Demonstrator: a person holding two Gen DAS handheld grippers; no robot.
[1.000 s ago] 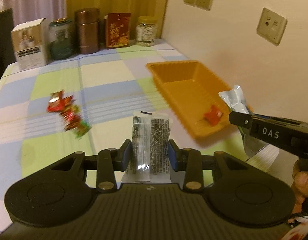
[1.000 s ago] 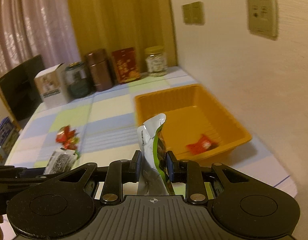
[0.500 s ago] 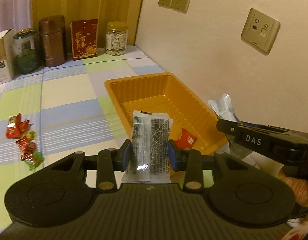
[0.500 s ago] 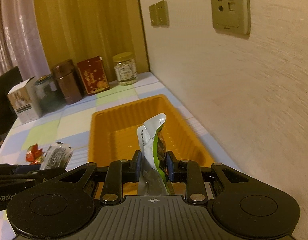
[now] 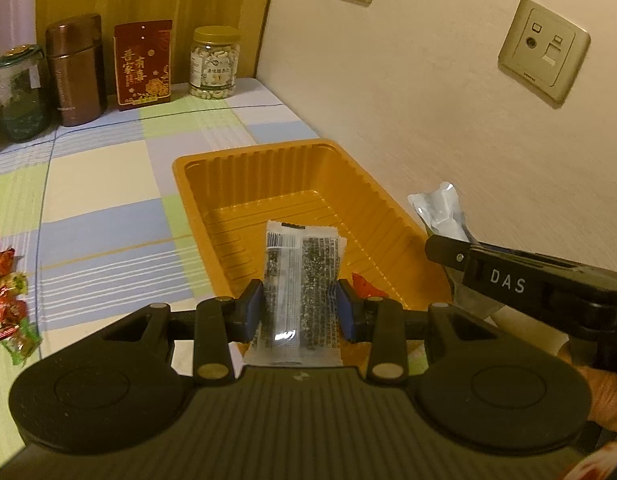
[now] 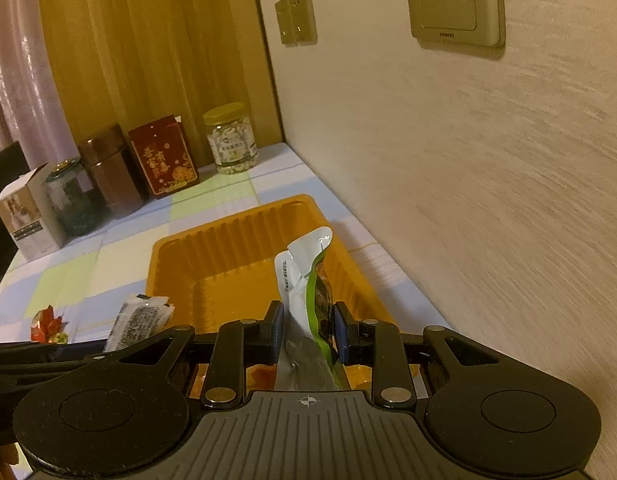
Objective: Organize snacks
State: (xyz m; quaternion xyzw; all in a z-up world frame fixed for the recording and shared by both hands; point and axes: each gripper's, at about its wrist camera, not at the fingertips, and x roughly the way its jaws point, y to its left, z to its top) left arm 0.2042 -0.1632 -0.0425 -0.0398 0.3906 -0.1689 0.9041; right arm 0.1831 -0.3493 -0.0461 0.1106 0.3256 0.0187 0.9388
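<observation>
while above ribbed orange plastic tray (image 5: 392, 216), both tools clamped on crinkly packets: left tool (image 5: 299, 312), right tool (image 6: 307, 334).

A green-and-white snack pouch (image 6: 308, 300) is clamped upright between the pads of the right gripper (image 6: 307, 334), above the orange tray (image 6: 228, 248). A clear seed-bar packet (image 6: 138, 320) is seen at left, beside red candies (image 6: 48, 324).

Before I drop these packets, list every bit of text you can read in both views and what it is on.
"DAS": white letters on the right gripper body, seen from the left wrist.
"SIEMENS": small, on the wall socket plate.
Red box: large gold Chinese characters, not clear enough to quote.
Nut jar label: too small.
Clear snack packet in the left gripper: barcode and fine print, unreadable.
Green-and-silver pouch: print too small.
</observation>
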